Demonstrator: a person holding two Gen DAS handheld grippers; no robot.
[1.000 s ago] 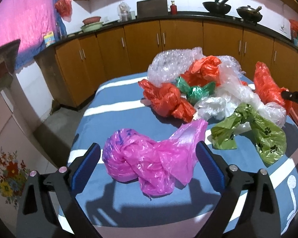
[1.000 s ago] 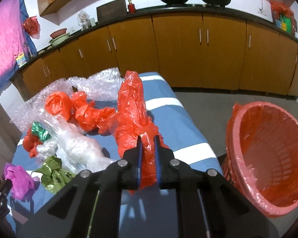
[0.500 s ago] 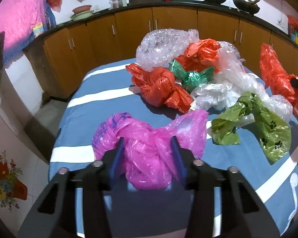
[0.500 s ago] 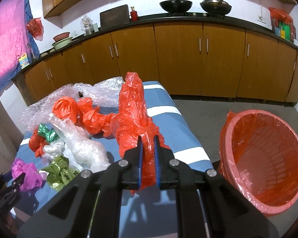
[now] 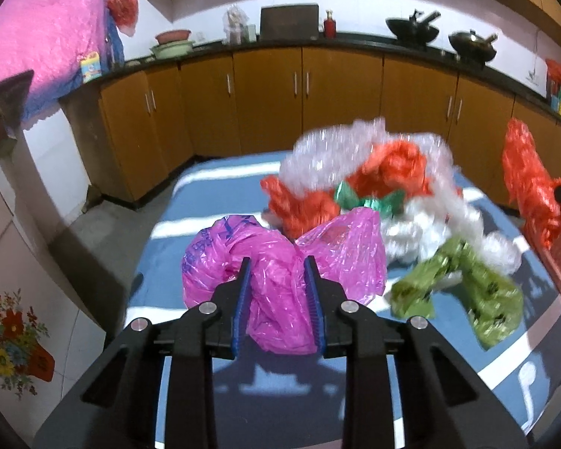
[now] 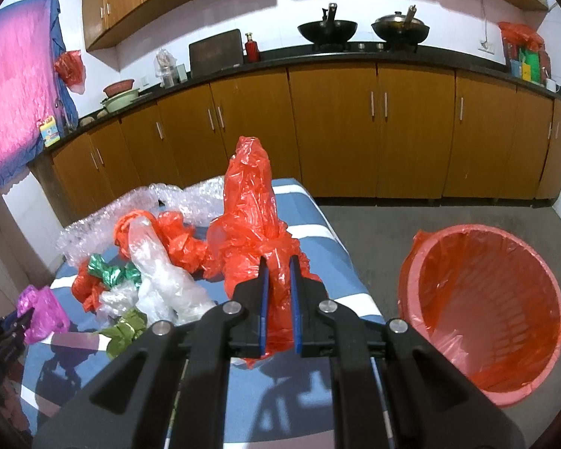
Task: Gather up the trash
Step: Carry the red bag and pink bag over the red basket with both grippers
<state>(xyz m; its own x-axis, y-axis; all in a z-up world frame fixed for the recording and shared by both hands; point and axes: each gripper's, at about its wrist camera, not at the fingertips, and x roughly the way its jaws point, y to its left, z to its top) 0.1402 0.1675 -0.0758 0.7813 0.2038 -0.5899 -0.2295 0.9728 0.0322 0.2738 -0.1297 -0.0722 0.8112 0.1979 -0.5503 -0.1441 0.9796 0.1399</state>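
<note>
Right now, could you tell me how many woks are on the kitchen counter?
2: the left wok and the right wok sit side by side on the far counter.

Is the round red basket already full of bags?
No, the round red basket only has its red liner inside, with no bags in it.

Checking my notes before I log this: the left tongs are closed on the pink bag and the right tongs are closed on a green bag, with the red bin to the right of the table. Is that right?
Not quite. The right tongs are closed on an orange-red bag, not a green one, as the right wrist view shows. The green bag lies on the table. The left tongs do grip the pink bag, and the red bin does stand to the right.
</note>
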